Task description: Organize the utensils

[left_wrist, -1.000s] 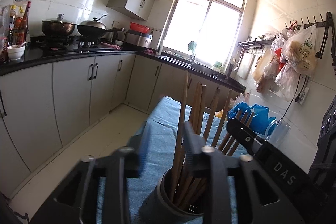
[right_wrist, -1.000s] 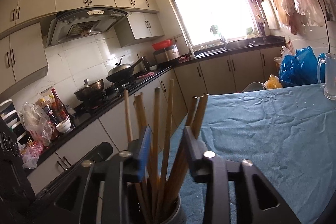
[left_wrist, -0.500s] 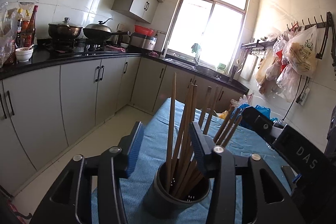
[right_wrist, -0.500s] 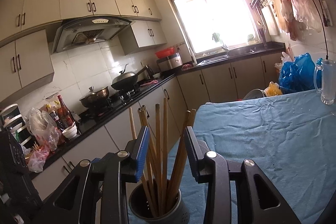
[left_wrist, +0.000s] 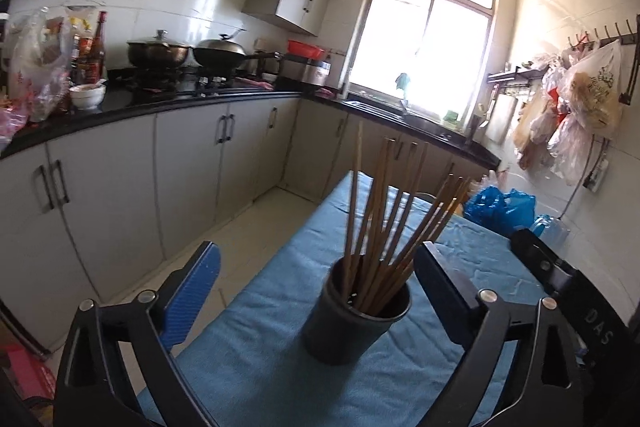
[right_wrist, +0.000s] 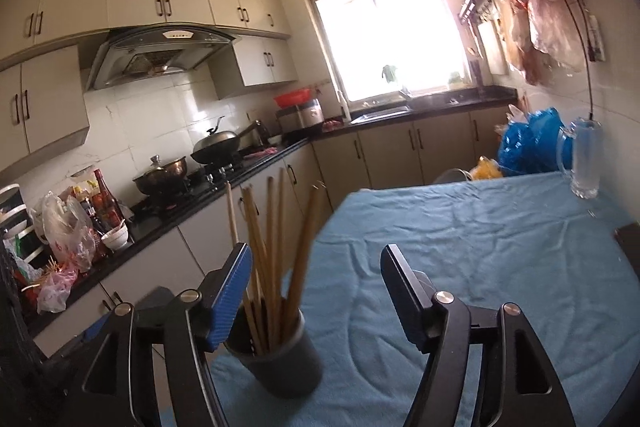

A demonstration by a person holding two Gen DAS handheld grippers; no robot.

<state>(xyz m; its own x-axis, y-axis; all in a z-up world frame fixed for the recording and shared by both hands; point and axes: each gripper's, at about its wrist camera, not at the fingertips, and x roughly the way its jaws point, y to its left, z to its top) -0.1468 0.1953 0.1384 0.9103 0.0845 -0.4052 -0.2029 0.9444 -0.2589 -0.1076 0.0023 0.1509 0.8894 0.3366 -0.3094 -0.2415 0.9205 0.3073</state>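
the left gripper (left_wrist: 316, 267) and right gripper (right_wrist: 316, 283) have jaws opening, gripping nothing; chopsticks (left_wrist: 384, 211) in a dark holder (left_wrist: 352, 323) stand before them; a glass mug (right_wrist: 584, 159) sits apart; holder's inside is hidden.

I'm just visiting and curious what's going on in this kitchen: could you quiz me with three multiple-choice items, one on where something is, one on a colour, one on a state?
1. Where does the dark cup of chopsticks stand?
A. on the blue cloth
B. on the black counter
C. in the sink

2. What colour is the bowl on the rice cooker?
A. green
B. red
C. white

3. How are the left tongs?
A. clamped on the chopsticks
B. clamped on the cup
C. gripping nothing

Answers:
1 A, the blue cloth lies under the cup.
2 B, the bowl is red.
3 C, the jaws are opening wide, both pads clear of the cup.
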